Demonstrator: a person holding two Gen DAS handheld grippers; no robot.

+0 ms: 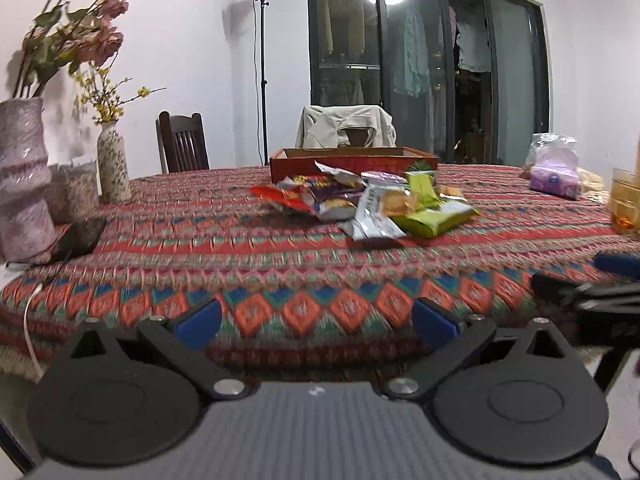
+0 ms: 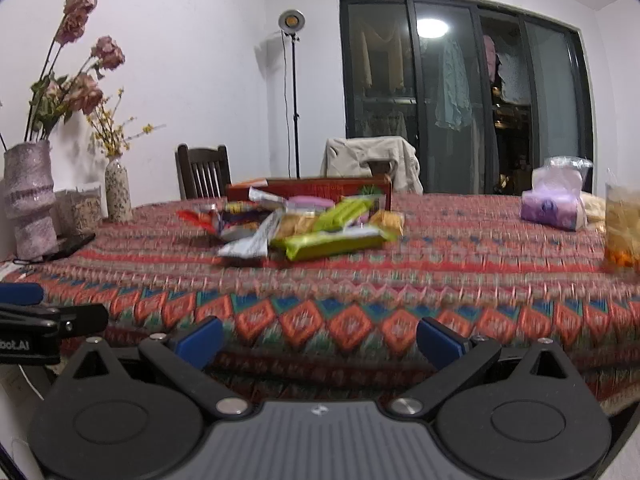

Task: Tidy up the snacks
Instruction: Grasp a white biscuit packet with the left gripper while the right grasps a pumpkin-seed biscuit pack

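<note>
Both the left hand-held gripper (image 1: pixel 316 322) and right hand-held gripper (image 2: pixel 320 340) gape wide and empty at the desk's (image 1: pixel 280 248) near edge, snack packets (image 1: pixel 360 200) heaped farther off before a red box (image 1: pixel 352 156).

Both wrist views sat low at the near edge of the desk (image 1: pixel 320 248), looking level across it toward the dark glass doors (image 1: pixel 424 68). The left view faced the snack pile (image 1: pixel 360 200) from slightly left of it, the right view (image 2: pixel 304 224) from slightly right, each well back from it. Both shared the pile, the red box (image 2: pixel 312 190) behind it, and the vases (image 2: pixel 30 196) left of it.
</note>
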